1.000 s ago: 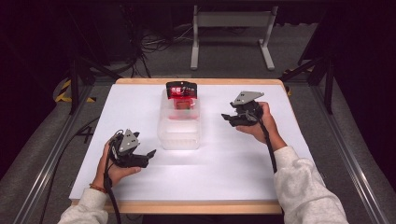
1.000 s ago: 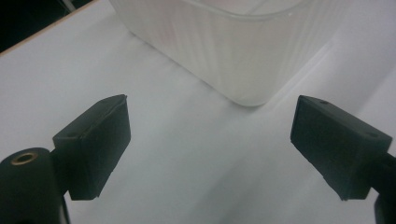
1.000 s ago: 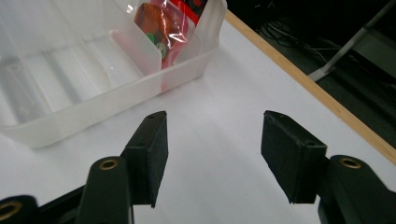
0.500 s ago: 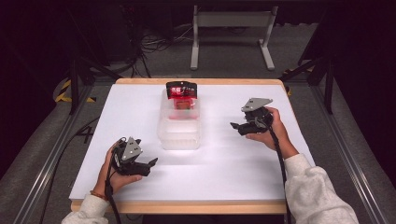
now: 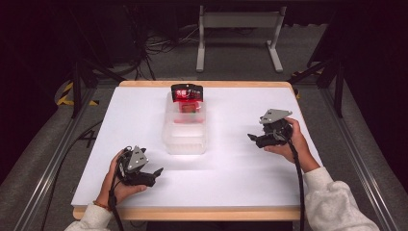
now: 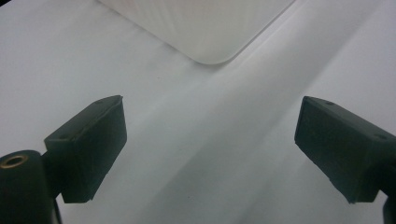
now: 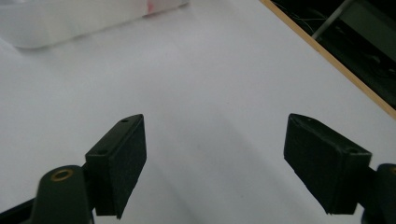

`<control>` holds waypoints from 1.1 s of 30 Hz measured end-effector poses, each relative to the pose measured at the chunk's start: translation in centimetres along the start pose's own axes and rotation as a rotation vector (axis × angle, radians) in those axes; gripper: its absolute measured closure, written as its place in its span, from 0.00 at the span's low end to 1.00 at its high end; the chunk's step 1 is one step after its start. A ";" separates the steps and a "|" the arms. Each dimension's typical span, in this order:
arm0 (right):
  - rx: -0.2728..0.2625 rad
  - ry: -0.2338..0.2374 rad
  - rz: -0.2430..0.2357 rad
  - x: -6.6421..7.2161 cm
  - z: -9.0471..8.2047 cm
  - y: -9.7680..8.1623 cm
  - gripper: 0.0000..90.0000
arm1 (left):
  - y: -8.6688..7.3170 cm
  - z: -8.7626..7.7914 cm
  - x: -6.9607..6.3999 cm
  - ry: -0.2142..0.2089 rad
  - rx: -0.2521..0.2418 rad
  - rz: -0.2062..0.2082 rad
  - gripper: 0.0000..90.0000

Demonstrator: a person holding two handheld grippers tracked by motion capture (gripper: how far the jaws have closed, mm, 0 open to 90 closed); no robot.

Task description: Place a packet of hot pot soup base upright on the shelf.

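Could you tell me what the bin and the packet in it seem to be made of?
Bin: likely translucent plastic, frosted; the packet's red shows through its wall. Packet: probably glossy plastic film or foil, black and red, with creases and glare.

A small black and red foil packet [image 5: 187, 93] is sitting at the far end of a clear plastic container [image 5: 185, 132]. Pale lettering is showing on the packet's front, but it is too small and blurred to read. No other text is appearing anywhere.
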State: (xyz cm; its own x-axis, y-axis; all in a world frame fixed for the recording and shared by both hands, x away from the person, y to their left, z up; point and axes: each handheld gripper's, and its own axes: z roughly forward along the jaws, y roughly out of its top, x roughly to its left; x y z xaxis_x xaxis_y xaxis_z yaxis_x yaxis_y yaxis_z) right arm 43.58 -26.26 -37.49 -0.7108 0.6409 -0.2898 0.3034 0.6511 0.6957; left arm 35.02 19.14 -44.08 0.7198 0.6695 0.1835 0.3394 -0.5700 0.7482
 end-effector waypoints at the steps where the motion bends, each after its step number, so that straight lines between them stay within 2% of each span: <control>1: 0.001 0.003 0.005 0.0 -0.1 -0.2 0.24 | 0.0 0.0 0.0 0.001 0.001 0.003 0.11; 23: -0.006 -0.041 -0.012 1.2 -3.6 -4.5 0.22 | -0.4 -0.2 -0.7 -0.009 0.005 0.023 0.11; 33: 0.001 -0.051 -0.010 1.6 -4.6 -6.3 0.22 | -0.4 0.0 -0.9 -0.016 0.012 0.031 0.11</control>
State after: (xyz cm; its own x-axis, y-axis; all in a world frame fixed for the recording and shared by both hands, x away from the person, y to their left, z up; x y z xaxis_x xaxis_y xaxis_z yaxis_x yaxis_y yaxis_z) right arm 37.58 -31.19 -39.29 -0.6807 0.6541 -0.3300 0.2966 0.6579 0.6922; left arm 34.22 18.75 -44.51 0.7399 0.6435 0.1962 0.3240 -0.5964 0.7343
